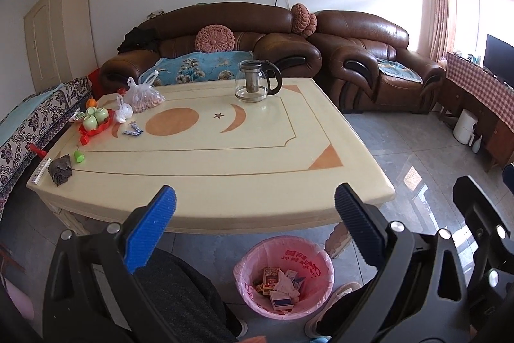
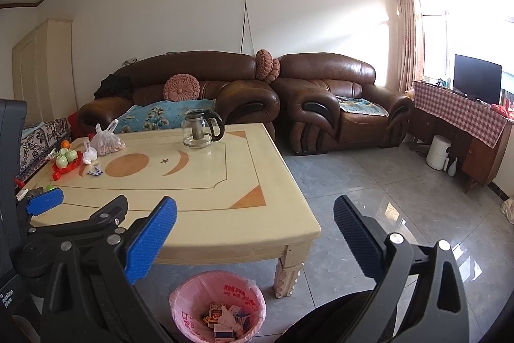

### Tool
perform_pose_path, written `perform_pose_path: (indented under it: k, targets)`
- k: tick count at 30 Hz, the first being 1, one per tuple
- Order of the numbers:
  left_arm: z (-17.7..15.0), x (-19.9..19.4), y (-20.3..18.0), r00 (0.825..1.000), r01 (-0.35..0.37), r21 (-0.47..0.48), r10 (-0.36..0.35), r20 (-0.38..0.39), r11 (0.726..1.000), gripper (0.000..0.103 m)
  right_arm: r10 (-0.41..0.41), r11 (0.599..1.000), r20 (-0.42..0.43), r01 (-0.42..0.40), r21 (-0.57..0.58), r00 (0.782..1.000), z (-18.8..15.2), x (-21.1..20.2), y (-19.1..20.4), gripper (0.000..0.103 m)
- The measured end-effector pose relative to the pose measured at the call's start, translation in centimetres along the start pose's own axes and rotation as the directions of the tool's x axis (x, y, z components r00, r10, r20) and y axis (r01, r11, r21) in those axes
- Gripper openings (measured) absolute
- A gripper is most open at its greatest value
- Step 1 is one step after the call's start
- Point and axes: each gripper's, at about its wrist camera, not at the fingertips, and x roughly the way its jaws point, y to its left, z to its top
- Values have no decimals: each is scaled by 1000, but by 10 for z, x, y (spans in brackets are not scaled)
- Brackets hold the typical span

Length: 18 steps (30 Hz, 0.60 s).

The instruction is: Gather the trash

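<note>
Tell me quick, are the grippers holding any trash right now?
Left gripper: open, holding nothing.
Right gripper: open, holding nothing.

Pink-lined trash bin (image 1: 284, 277) upright on floor, holding small boxes (image 1: 280, 300).

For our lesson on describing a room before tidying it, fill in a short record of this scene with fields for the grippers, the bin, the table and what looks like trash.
left gripper: open, empty, above the near table edge
right gripper: open, empty
bin: pink-lined, on the floor by the table's near edge, holds small boxes and crumpled paper
table: cream, low
glass teapot: upright, far side
likely trash: small blue wrappers near the red tray
</note>
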Motion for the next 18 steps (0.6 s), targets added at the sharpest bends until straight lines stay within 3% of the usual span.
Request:
perform_pose_path:
  k: [18]
  targets:
    - [1, -4, 4, 1000, -6, -6, 6, 13, 1000, 97, -15, 1000, 8, 15, -8, 1000, 4, -4, 4, 96]
